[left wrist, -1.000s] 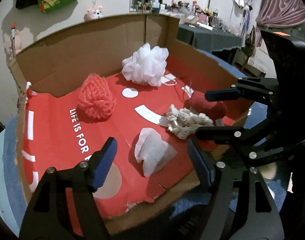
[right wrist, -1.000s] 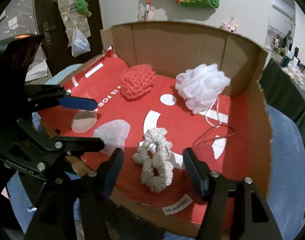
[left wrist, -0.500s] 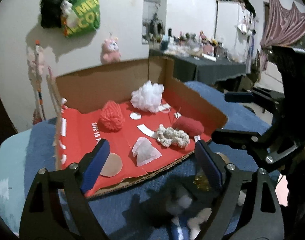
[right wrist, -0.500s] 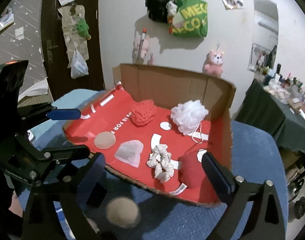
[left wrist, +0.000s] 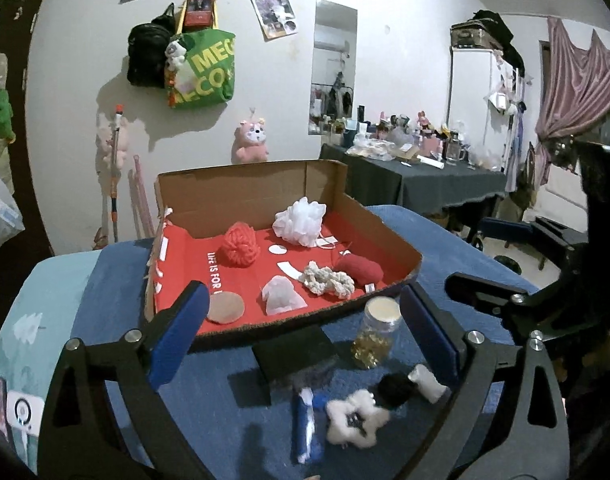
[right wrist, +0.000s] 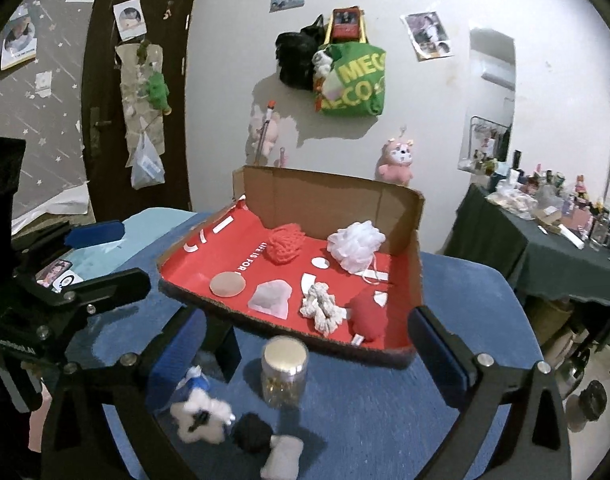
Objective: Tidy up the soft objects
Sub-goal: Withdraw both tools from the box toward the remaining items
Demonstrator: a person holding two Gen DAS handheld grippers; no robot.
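Note:
A cardboard box (left wrist: 241, 196) (right wrist: 329, 196) with a red floor holds a red knitted ball (left wrist: 240, 245), a white mesh pouf (left wrist: 301, 222), a cream braided rope (left wrist: 327, 280) (right wrist: 321, 312), a pale folded cloth (left wrist: 281, 300), a round beige pad (left wrist: 225, 308) and a dark red cushion (left wrist: 361, 272). In front of the box lie a white fluffy star (left wrist: 355, 420) (right wrist: 201, 416), a black pompom (right wrist: 253, 432) and a small white pillow (right wrist: 281, 454). My left gripper (left wrist: 301, 292) hangs before the box, its jaws opening, nothing between them. My right gripper (right wrist: 305, 320) is open wide and bare.
A glass jar (left wrist: 375, 332) (right wrist: 283, 372) with gold contents and a black block (left wrist: 293, 354) stand on the blue table (left wrist: 445, 248) just before the box. A blue-and-white item (left wrist: 305, 428) lies nearby. A cluttered dark table (left wrist: 425, 184) stands at the back right.
Both grippers have drawn back and upward from the box and spread wider. The cloth and the rope stay on the box floor. The jar and the small items before the box have come into view.

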